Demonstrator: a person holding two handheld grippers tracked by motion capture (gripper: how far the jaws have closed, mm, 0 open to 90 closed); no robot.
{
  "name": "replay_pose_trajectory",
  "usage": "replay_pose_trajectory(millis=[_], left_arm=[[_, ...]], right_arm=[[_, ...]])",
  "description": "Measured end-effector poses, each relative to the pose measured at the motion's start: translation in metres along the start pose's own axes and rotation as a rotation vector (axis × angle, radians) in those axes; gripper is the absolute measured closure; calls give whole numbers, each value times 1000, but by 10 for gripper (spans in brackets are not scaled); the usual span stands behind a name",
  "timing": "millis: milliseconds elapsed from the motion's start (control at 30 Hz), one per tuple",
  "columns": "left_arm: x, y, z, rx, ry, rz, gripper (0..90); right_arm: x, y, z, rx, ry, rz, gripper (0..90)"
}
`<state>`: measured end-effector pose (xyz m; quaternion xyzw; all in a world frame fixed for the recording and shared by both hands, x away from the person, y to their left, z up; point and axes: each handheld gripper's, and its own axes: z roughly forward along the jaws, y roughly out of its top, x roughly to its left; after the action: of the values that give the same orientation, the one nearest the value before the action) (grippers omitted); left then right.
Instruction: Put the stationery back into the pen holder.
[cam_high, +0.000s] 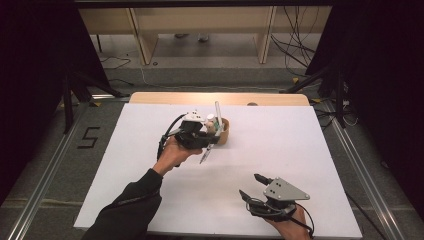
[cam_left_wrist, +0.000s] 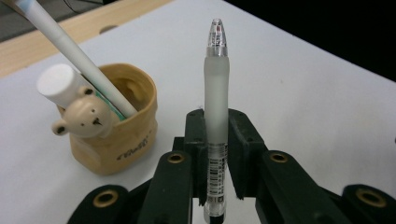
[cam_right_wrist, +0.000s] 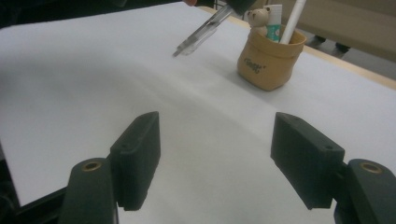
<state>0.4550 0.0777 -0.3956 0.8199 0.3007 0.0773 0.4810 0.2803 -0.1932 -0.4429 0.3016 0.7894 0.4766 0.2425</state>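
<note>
A tan bag-shaped pen holder (cam_high: 222, 131) (cam_left_wrist: 116, 135) (cam_right_wrist: 268, 58) stands on the white table toward the back middle. It holds a long white pen (cam_left_wrist: 70, 51) (cam_right_wrist: 292, 21), a white-capped tube (cam_left_wrist: 58, 84) and a small bear figure (cam_left_wrist: 86, 119) (cam_right_wrist: 257, 17). My left gripper (cam_high: 209, 142) (cam_left_wrist: 216, 135) is shut on a frosted clear pen (cam_left_wrist: 216, 107) (cam_high: 206, 154) (cam_right_wrist: 201, 32), just in front of and beside the holder. My right gripper (cam_high: 248, 186) (cam_right_wrist: 215, 151) hovers open near the front right of the table, nothing between its jaws.
The white table top (cam_high: 280, 150) has a wooden strip (cam_high: 220, 98) along its far edge. Black stands and cables lie on the floor beyond. Bare table surface stretches between the two grippers.
</note>
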Motion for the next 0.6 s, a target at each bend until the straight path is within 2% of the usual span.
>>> replay_pose_trajectory(millis=[267,333,600], left_arm=[[4,6,1,-104,24,-44,790],[6,8,1,-142,30,-68,790],[14,19,3,-216,26,-117,790]], right_arm=[[4,-5,0,15,10,1,338],[4,-6,-1,16,13,8,338],[2,-9,-4,-3,26,54,317]])
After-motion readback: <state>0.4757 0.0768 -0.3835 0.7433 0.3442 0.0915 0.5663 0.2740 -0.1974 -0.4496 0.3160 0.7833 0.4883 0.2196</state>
